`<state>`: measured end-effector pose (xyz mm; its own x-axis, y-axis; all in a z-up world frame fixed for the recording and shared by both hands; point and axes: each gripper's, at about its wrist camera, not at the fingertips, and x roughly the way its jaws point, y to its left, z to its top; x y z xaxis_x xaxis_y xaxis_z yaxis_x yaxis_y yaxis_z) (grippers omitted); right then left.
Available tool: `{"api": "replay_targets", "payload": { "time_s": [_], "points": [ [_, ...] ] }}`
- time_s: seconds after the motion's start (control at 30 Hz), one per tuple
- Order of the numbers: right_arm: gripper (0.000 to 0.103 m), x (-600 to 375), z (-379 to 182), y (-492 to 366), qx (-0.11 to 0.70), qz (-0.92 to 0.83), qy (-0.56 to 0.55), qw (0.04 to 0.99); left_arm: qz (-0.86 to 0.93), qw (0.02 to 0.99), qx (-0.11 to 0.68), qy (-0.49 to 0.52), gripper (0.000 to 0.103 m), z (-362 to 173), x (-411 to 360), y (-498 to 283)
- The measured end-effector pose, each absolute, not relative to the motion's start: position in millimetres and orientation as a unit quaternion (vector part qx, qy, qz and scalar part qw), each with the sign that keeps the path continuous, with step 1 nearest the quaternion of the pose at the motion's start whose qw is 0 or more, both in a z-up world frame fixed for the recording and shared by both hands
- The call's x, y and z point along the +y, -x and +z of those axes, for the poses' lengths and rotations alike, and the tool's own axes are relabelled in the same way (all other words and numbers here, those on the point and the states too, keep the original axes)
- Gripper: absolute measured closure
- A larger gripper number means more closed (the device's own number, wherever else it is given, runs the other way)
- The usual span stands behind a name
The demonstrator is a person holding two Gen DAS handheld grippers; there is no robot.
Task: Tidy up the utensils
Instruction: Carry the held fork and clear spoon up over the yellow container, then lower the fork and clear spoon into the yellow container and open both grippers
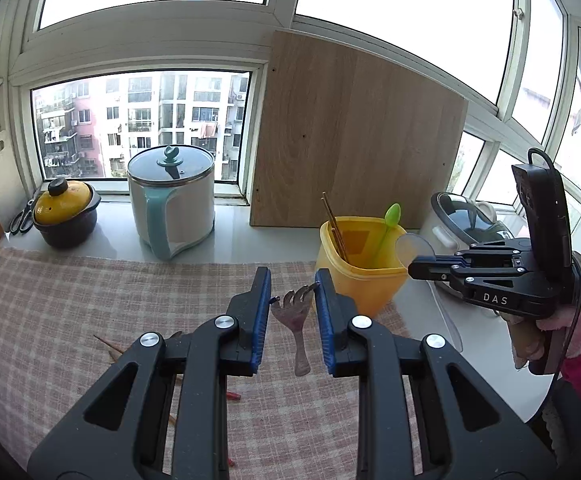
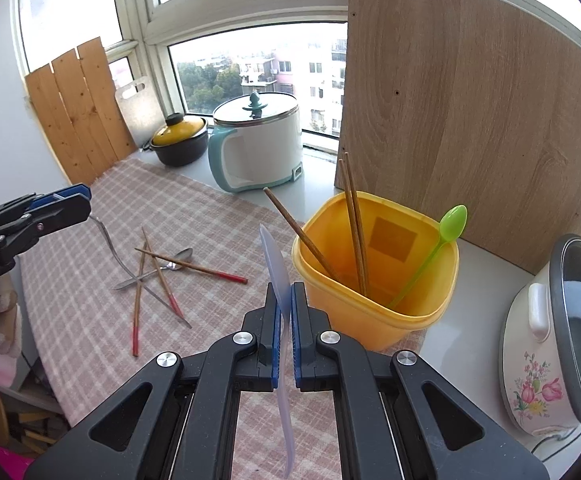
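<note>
A yellow utensil bin (image 2: 374, 280) stands on the checked cloth and holds chopsticks (image 2: 354, 224) and a green spoon (image 2: 450, 220); it also shows in the left wrist view (image 1: 362, 276). My right gripper (image 2: 286, 300) is shut on a translucent rice paddle (image 2: 276, 264), held upright just left of the bin. My left gripper (image 1: 292, 284) looks open in its own view, with a metal fork (image 1: 294, 320) between its fingers, tines up. In the right wrist view the left gripper (image 2: 70, 200) holds the fork (image 2: 108, 244) by its tip above the cloth.
Loose chopsticks (image 2: 194, 266) and a metal spoon (image 2: 158, 270) lie crossed on the checked cloth (image 2: 90, 320). A white electric pot (image 2: 258, 144), a yellow-lidded casserole (image 2: 178, 140), a leaning wooden board (image 2: 470, 112) and a floral rice cooker (image 2: 558, 344) stand around.
</note>
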<state>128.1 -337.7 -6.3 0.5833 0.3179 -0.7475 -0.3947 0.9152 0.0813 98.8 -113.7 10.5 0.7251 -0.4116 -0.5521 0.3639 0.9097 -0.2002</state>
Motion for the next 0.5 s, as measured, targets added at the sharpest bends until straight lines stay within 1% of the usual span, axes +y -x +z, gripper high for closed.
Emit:
{"api": "replay_targets", "payload": {
  "time_s": [0.23, 0.5],
  "points": [
    [0.1, -360.0, 14.5, -136.6, 0.388, 0.185, 0.033, 0.903, -0.231, 0.93, 0.284, 0.031, 0.082, 38.4, -137.0, -115.0],
    [0.1, -378.0, 26.0, -155.5, 0.37, 0.168, 0.019, 0.913, -0.25, 0.933, 0.26, 0.019, 0.082, 69.2, -167.4, -135.8]
  ]
}}
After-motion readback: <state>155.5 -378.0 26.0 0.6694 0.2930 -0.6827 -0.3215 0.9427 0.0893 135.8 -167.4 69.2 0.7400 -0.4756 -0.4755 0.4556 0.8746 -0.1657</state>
